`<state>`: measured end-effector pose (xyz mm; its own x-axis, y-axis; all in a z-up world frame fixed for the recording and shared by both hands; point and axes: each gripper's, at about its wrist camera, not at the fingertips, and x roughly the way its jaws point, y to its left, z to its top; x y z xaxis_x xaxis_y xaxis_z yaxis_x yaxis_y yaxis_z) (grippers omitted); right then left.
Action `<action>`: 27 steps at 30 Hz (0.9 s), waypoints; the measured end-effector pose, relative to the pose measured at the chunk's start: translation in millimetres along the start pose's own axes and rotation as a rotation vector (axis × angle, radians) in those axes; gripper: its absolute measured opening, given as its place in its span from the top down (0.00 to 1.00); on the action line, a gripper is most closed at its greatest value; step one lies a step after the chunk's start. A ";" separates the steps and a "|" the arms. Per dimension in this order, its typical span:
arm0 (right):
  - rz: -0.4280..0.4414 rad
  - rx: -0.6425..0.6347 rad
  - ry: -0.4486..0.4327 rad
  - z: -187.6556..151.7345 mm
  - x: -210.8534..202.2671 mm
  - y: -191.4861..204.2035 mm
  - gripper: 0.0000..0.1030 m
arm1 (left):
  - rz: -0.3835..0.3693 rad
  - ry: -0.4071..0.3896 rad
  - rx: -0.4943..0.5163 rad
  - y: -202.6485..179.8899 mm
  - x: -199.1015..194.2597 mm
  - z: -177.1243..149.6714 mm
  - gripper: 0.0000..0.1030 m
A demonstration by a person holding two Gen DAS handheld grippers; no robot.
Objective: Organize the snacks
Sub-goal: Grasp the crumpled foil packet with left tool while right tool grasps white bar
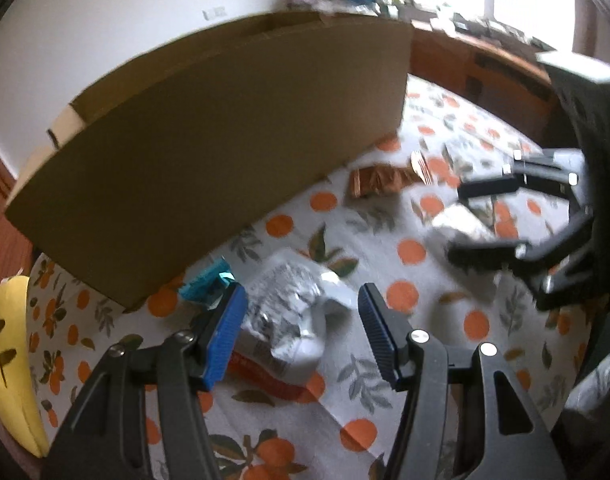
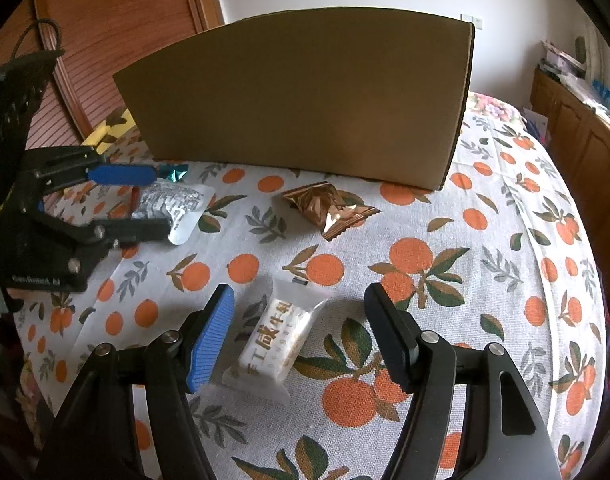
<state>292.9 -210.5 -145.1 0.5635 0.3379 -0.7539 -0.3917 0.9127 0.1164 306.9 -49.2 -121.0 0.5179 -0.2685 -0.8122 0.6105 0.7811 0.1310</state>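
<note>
Between the wide-open fingers of the right gripper [image 2: 299,332] lies the white nougat packet [image 2: 279,342] — long axis pointing roughly away, toward the cardboard box [image 2: 297,96]; the left gripper [image 1: 301,328], equally wide, frames a silver packet [image 1: 293,312].

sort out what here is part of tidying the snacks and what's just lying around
Part of the job: cardboard box, white snack pack, brown candy wrapper, silver packet, teal candy, left gripper, right gripper.

Just lying about: yellow banana toy, tablecloth.
</note>
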 end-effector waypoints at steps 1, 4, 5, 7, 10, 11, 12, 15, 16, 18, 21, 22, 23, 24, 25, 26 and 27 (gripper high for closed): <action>0.002 0.002 0.000 0.0 0.1 0.2 0.32 | 0.007 0.006 0.015 -1.4 0.8 -0.8 0.43; 0.004 0.004 -0.001 -0.2 0.0 -0.1 0.32 | 0.024 0.017 0.050 -3.0 0.9 -3.0 0.42; 0.004 0.004 -0.001 -0.2 0.0 -0.1 0.32 | 0.023 0.021 0.058 -3.0 1.3 -3.2 0.41; 0.004 0.004 -0.001 -0.2 -0.2 -0.5 0.32 | 0.029 0.026 0.069 -2.6 4.0 -2.9 0.38; 0.004 0.003 -0.001 0.0 -0.3 -0.4 0.32 | 0.054 0.029 0.085 -2.9 9.1 1.4 0.38; 0.004 0.003 -0.001 0.1 -0.4 -0.5 0.32 | 0.054 0.029 0.089 -3.3 10.7 3.1 0.38; 0.004 0.004 -0.001 0.2 -0.4 -0.5 0.32 | 0.057 0.034 0.099 -3.9 12.7 4.8 0.38; 0.006 0.005 -0.001 0.2 -0.4 -1.0 0.32 | 0.046 0.040 0.103 -1.0 17.7 8.0 0.37; 0.008 0.007 -0.002 0.2 -0.3 -0.7 0.32 | 0.038 0.039 0.095 0.8 18.4 9.4 0.37; 0.009 0.007 -0.002 0.1 -0.7 -1.5 0.32 | 0.017 0.040 0.071 6.4 20.4 11.5 0.37; 0.013 0.010 -0.003 -0.2 -1.1 -2.1 0.32 | -0.007 0.034 0.040 11.3 21.7 11.5 0.37; 0.014 0.010 -0.003 -0.3 -1.1 -1.8 0.32 | -0.016 0.031 0.026 13.6 21.8 11.0 0.37; 0.014 0.010 -0.003 -0.2 -1.0 -2.2 0.32 | -0.030 0.030 0.013 14.8 22.1 10.7 0.43; 0.014 0.010 -0.003 -0.2 -0.9 -2.0 0.32 | -0.047 0.029 0.001 16.5 21.0 9.8 0.44; 0.014 0.011 -0.003 -0.3 -1.0 -2.2 0.32 | -0.048 0.027 -0.004 16.6 20.6 9.2 0.45; 0.014 0.010 -0.003 -0.3 -1.0 -2.1 0.32 | -0.052 0.029 -0.004 15.7 19.9 8.6 0.47; 0.014 0.010 -0.003 -0.2 -1.0 -2.4 0.32 | -0.054 0.038 0.000 13.8 18.6 8.9 0.47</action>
<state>293.1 -213.1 -144.7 0.5602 0.3510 -0.7503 -0.3920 0.9103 0.1331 330.3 -48.4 -129.3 0.4611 -0.2885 -0.8391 0.6366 0.7663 0.0863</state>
